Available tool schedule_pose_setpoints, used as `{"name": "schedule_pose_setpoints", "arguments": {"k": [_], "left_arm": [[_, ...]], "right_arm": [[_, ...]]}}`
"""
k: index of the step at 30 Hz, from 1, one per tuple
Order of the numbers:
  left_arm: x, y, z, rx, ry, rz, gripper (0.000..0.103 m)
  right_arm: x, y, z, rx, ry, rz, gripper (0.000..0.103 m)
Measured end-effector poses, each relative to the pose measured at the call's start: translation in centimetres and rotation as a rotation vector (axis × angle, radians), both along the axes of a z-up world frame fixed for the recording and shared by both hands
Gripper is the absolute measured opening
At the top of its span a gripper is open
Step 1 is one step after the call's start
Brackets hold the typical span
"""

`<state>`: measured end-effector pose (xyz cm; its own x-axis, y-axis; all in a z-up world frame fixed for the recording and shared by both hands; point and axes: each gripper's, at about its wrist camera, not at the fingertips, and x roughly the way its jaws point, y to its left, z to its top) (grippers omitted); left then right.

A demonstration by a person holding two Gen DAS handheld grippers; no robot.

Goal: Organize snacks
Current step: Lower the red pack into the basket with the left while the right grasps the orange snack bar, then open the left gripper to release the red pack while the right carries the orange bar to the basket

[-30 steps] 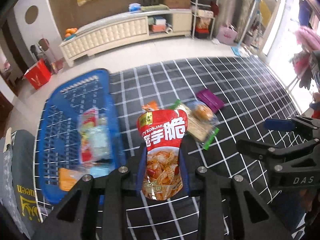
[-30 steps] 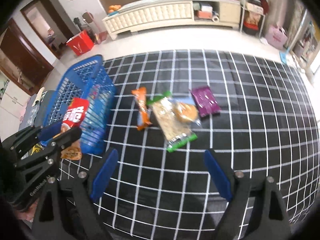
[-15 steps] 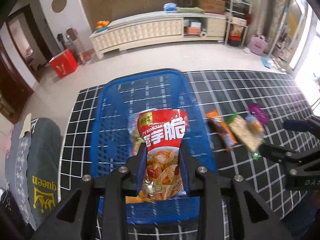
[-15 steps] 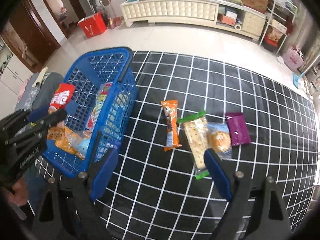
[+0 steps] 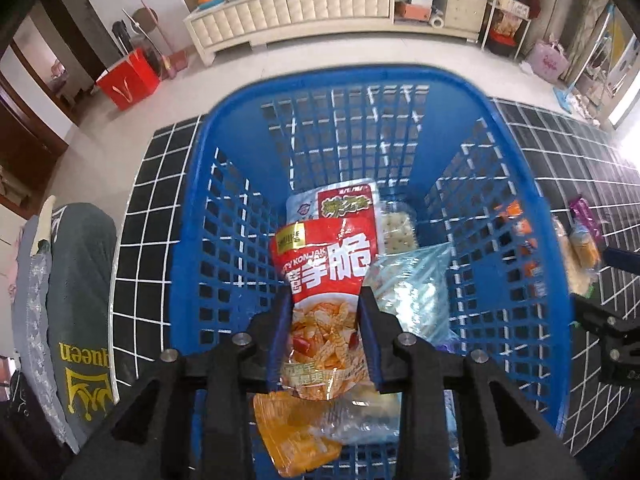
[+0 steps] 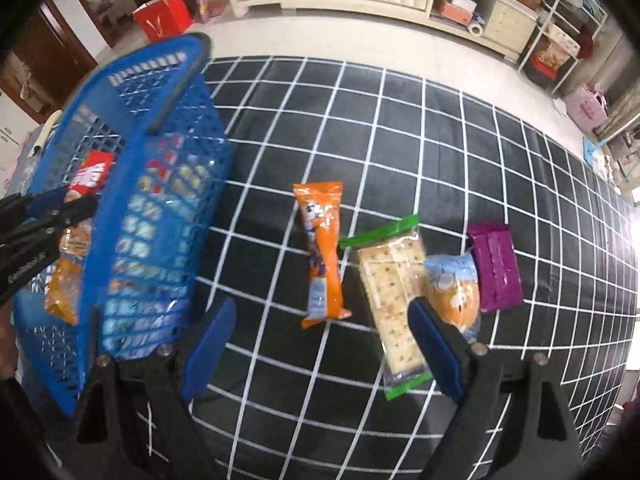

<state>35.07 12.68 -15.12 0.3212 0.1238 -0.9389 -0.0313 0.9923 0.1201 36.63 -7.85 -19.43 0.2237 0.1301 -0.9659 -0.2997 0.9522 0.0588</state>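
Note:
My left gripper (image 5: 325, 300) points down into the blue basket (image 5: 188, 208) with a red konjac pouch (image 5: 328, 264) between its pads; the jaws are opening, but the pads still touch the pouch. Under it lie a red-and-blue packet (image 5: 344, 204), a clear bag (image 5: 412, 296) and an orange bag (image 5: 296, 440). My right gripper (image 6: 320, 308) stands wide open above the mat, holding nothing, just in front of an orange packet (image 6: 324, 248) and a green-edged cracker pack (image 6: 392, 292). A round orange-and-blue snack (image 6: 454, 288) and a purple packet (image 6: 496, 266) lie further right.
The basket (image 6: 160, 216) stands at the left end of a black mat with a white grid (image 6: 400, 120). A grey garment (image 5: 80, 300) lies left of the basket. A white low cabinet (image 5: 320, 4) and a red bag (image 5: 128, 80) stand on the floor beyond.
My left gripper carried the red pouch leftwards from above the mat to over the basket and sank into it. My right gripper came lower and closer to the snacks on the mat.

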Motion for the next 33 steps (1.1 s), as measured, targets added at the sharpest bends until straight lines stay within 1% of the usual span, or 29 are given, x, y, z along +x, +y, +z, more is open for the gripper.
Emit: {"name": "schedule_pose_setpoints", "arguments": {"k": [1,3,4,6,7,8,9,10,15,16,17,18,19,21,23,27,31,33], "left_arm": [[0.2,0.0,-0.2,0.015,0.006,0.001,0.036],[0.9,0.3,-0.5,0.019,0.007,0.01,0.041],[1.1,0.4,-0.4,0.012,0.001,0.013,0.049],[1.4,0.2,-0.4,-0.009,0.005,0.003,0.058],[1.6,0.2,-0.4,-0.021,0.009,-0.001,0.058],[1.5,0.1,-0.4,-0.024,0.011,-0.004,0.058],[1.6,0.0,-0.5,-0.024,0.011,-0.008,0.058],[1.6,-0.1,-0.6,-0.019,0.01,-0.012,0.058],[0.8,-0.9,-0.5,0.02,0.0,-0.039,0.058],[0.6,-0.9,-0.5,0.021,-0.003,-0.041,0.058],[0.4,-1.0,-0.3,0.019,-0.005,-0.041,0.058],[0.2,-1.0,-0.2,0.014,-0.008,-0.041,0.058],[0.1,-0.9,-0.2,0.013,-0.007,-0.041,0.058],[-0.1,-0.8,-0.2,0.016,-0.008,-0.039,0.058],[-0.6,-0.8,-0.1,0.017,-0.007,-0.037,0.058],[-1.8,-0.3,0.7,-0.008,-0.021,-0.023,0.058],[-3.2,-0.2,1.9,-0.06,-0.036,-0.017,0.058],[-3.8,-0.3,2.6,-0.072,-0.047,-0.016,0.058]], "right_arm": [[0.2,0.0,-0.3,0.002,0.008,-0.005,0.091],[0.9,-0.2,-1.1,0.014,0.03,-0.02,0.091],[1.1,-0.2,-1.4,0.016,0.036,-0.017,0.091],[1.4,-0.1,-2.0,0.01,0.041,-0.013,0.088],[1.6,0.1,-2.3,0.01,0.048,-0.007,0.084],[1.7,0.2,-2.6,0.011,0.054,-0.004,0.077],[1.8,0.4,-2.8,0.012,0.057,-0.002,0.072],[1.9,0.7,-3.2,0.012,0.064,0.003,0.065],[2.1,1.9,-4.5,0.005,0.078,0.031,0.053],[2.0,2.3,-4.9,0.001,0.086,0.035,0.046],[2.0,2.8,-5.4,-0.005,0.093,0.038,0.035],[1.9,2.9,-5.6,-0.007,0.099,0.043,0.028],[2.2,2.9,-5.9,0.003,0.099,0.043,0.025],[1.5,2.8,-5.5,0.008,0.067,0.044,0.023],[0.6,2.9,-4.1,0.003,0.021,0.056,0.023],[-0.8,2.7,-1.0,0.016,-0.025,0.068,0.023],[-2.4,2.3,2.9,0.022,-0.089,0.074,0.023],[-3.2,2.1,4.2,0.027,-0.112,0.076,0.023]]}}
